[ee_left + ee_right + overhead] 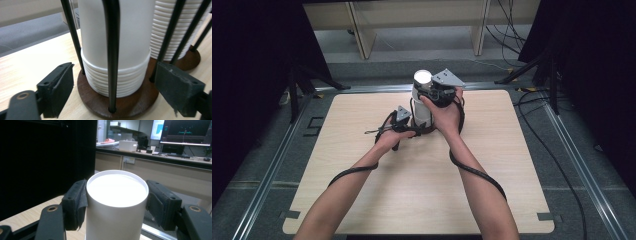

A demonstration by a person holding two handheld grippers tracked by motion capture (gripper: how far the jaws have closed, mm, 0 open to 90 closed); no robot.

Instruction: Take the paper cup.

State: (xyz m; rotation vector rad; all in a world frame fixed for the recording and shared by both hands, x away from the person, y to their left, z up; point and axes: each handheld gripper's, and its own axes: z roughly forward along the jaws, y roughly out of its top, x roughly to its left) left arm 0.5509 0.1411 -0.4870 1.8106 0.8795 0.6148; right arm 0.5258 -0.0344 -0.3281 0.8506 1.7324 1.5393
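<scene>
A rack of thin black rods on a round dark wooden base holds a stack of upturned white paper cups, standing at the table's far middle. My right gripper is shut on the topmost cup, one pad on each side, just under its upturned bottom. My left gripper is open low at the rack's foot, its pads flanking the wooden base with a thin gap at the left pad. A second cup stack stands behind on its own base.
The light wooden table has bare room in front and on both sides. Black cables trail from both grippers over the forearms. Dark curtains and stand legs flank the table; a bench stands beyond the far edge.
</scene>
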